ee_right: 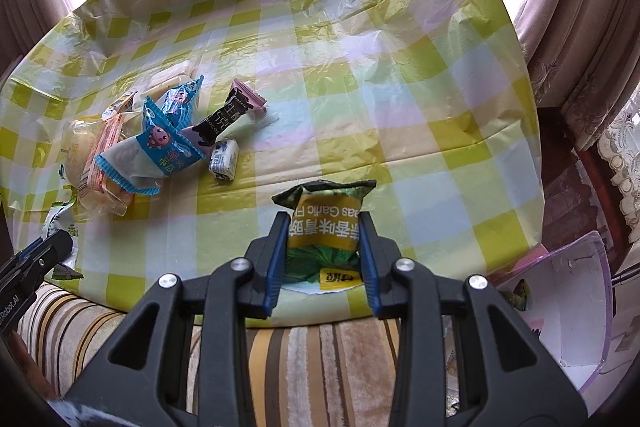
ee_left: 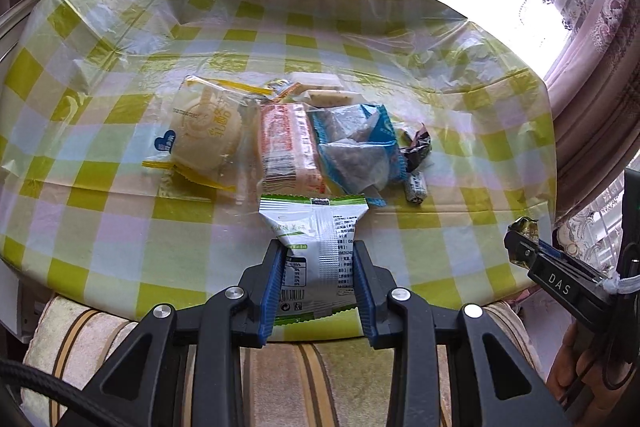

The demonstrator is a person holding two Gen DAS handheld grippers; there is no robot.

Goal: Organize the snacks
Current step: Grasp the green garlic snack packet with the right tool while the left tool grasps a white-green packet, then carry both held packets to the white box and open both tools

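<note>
My left gripper (ee_left: 318, 247) is shut on a white and green snack packet (ee_left: 316, 239) above the table's near edge. My right gripper (ee_right: 323, 223) is shut on a green and yellow garlic peas packet (ee_right: 326, 223) over the near edge. A pile of snacks lies on the checked tablecloth (ee_left: 160, 219): a round cake in clear wrap (ee_left: 204, 135), an orange packet (ee_left: 286, 147), a blue packet (ee_left: 356, 147), and small candies (ee_left: 416, 183). In the right wrist view the pile lies at left with the blue packet (ee_right: 160, 147), a black chocolate bar (ee_right: 224, 119) and a white candy (ee_right: 223, 157).
A striped cushion (ee_right: 312, 359) lies below the table's near edge. A clear purple container (ee_right: 568, 299) stands at the lower right. Curtains (ee_left: 600, 75) and bright windows surround the table. The right gripper shows at the right edge of the left wrist view (ee_left: 520, 239).
</note>
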